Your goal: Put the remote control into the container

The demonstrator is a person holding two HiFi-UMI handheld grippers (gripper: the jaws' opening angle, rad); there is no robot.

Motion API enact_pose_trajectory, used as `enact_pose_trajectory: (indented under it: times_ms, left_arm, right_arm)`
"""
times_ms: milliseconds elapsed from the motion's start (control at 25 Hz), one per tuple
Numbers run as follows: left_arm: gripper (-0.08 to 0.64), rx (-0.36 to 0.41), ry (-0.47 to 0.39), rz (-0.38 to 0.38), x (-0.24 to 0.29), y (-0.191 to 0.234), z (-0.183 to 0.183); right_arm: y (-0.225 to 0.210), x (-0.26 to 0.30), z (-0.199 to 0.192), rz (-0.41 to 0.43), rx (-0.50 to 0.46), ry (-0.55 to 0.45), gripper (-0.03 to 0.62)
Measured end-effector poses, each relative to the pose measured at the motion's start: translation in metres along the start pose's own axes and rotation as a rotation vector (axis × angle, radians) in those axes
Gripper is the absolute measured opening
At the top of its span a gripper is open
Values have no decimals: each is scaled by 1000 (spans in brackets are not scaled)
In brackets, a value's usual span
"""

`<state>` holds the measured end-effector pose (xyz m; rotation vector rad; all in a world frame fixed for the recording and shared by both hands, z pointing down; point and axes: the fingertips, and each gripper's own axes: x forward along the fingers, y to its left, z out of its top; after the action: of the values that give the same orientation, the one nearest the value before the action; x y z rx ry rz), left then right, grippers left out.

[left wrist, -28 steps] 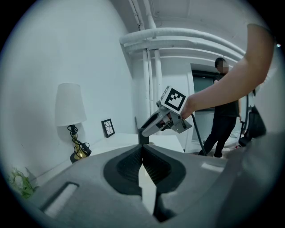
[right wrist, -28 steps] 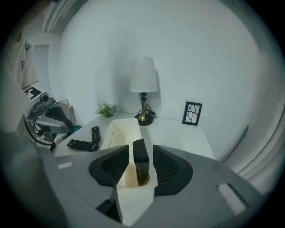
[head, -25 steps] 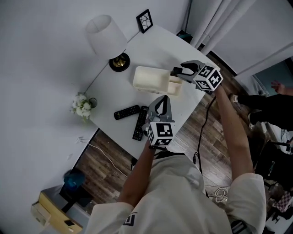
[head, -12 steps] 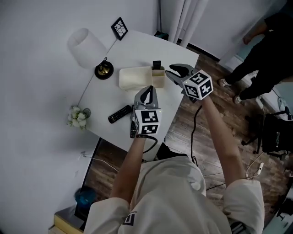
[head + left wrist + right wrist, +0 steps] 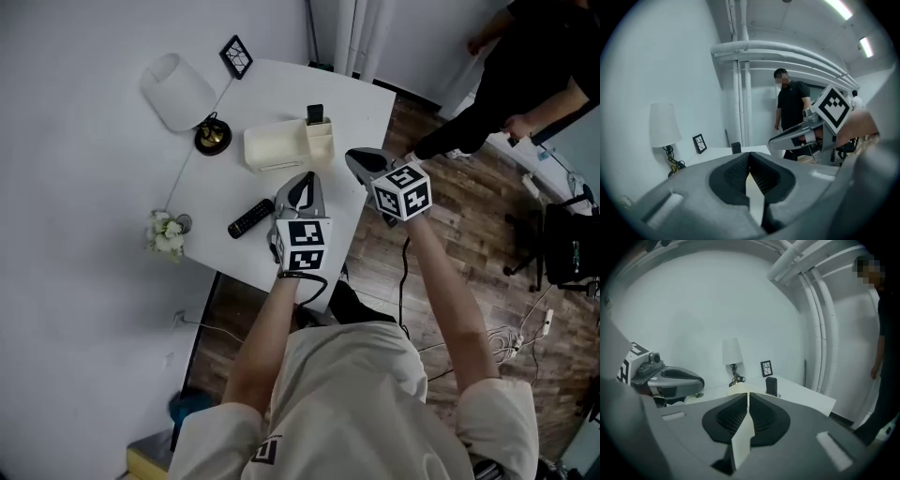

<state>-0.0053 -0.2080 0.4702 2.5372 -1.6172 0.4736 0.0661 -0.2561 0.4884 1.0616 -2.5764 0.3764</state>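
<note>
A cream container (image 5: 275, 147) sits on the white table (image 5: 366, 103). A black remote (image 5: 316, 114) stands upright in its small end compartment, also visible in the right gripper view as the remote (image 5: 771, 386). A second remote (image 5: 249, 217) lies flat on the table left of my left gripper (image 5: 302, 185), which is shut and empty (image 5: 749, 157). My right gripper (image 5: 356, 161) hovers off the table's right edge, apart from the container. Its jaws have just been closing and now meet with nothing between them (image 5: 748, 397).
A white lamp (image 5: 176, 92) and a small picture frame (image 5: 236, 56) stand at the table's far end, with flowers (image 5: 167, 235) by the wall. A person in black (image 5: 530, 80) stands on the wood floor at the right, near a chair (image 5: 570, 246).
My right gripper has pulled back from the container toward me and its jaws have closed empty. The remote stays upright in the compartment. My left gripper has shifted slightly.
</note>
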Motion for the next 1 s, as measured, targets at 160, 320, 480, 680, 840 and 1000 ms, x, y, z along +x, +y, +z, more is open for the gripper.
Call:
enact_pose_trajectory:
  times_ms: [160, 320, 480, 680, 840, 1000]
  left_arm:
    - [6, 3, -5, -19, -19, 2, -10]
    - [6, 3, -1, -31, -37, 4, -20]
    - [6, 21, 8, -53, -52, 6, -28]
    - [6, 6, 36, -47, -60, 17, -42]
    - [6, -14, 55, -49, -63, 24, -46]
    - [5, -15, 18, -73, -62, 25, -42]
  right_arm:
    - [15, -7, -11, -54, 49, -21, 3]
    - [32, -19, -25, -100, 83, -22, 3]
    - [43, -28, -29, -128, 107, -50, 2]
    - [58, -31, -30, -135, 140, -81, 3]
    - [67, -32, -31, -137, 128, -75, 3]
    - [72, -29, -29, -142, 113, -79, 3]
